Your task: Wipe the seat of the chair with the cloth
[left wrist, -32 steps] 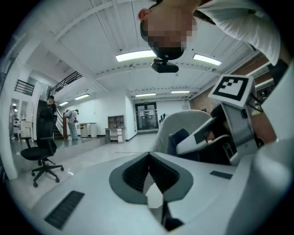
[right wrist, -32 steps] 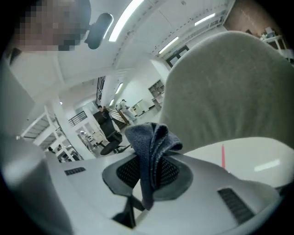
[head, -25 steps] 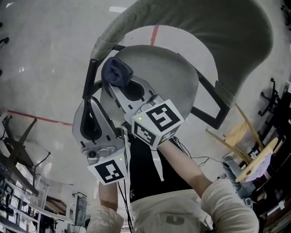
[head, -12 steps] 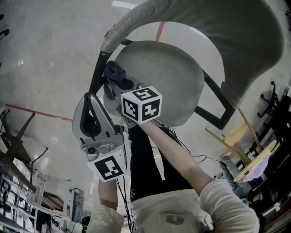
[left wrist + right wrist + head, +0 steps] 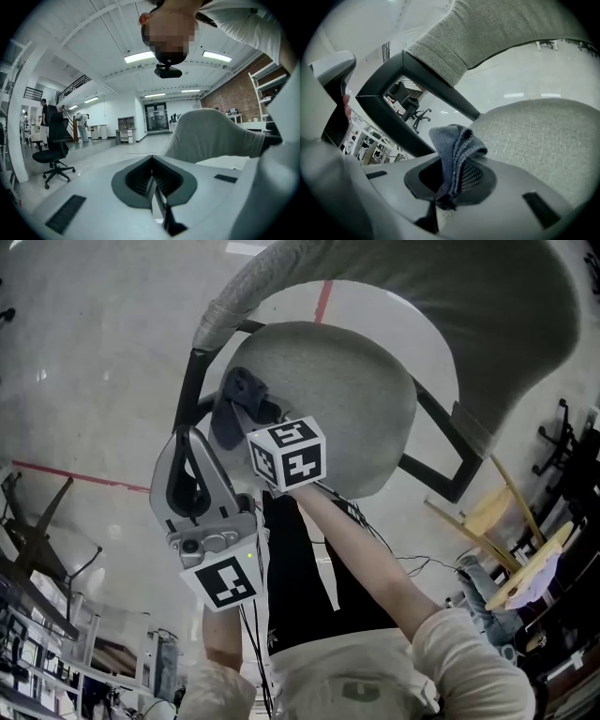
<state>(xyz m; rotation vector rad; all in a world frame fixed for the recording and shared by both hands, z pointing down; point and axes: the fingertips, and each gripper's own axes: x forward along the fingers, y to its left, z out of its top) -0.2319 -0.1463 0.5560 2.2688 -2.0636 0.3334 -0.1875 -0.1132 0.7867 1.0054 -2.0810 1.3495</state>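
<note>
At the left, left hand-held gripper (image 5: pixel 192 451): clenched on nothing, beside the chair's black arm frame (image 5: pixel 190 390) and apart from the seat. Just right of it, right hand-held gripper (image 5: pixel 242 413), clamped on the dark blue cloth (image 5: pixel 239 390). Bunched end poking past the jaws at the left edge of the seat (image 5: pixel 347 381); contact with the fabric unclear. Grey seat spreading right and far from the cloth, so probably a rightward sweep, by the nearer right hand-held gripper.

The grey chair seat (image 5: pixel 539 136) is coarse woven fabric, matt. The dark blue cloth (image 5: pixel 452 145) looks soft and napped. The black armrest frame (image 5: pixel 386 124) is smooth.
</note>
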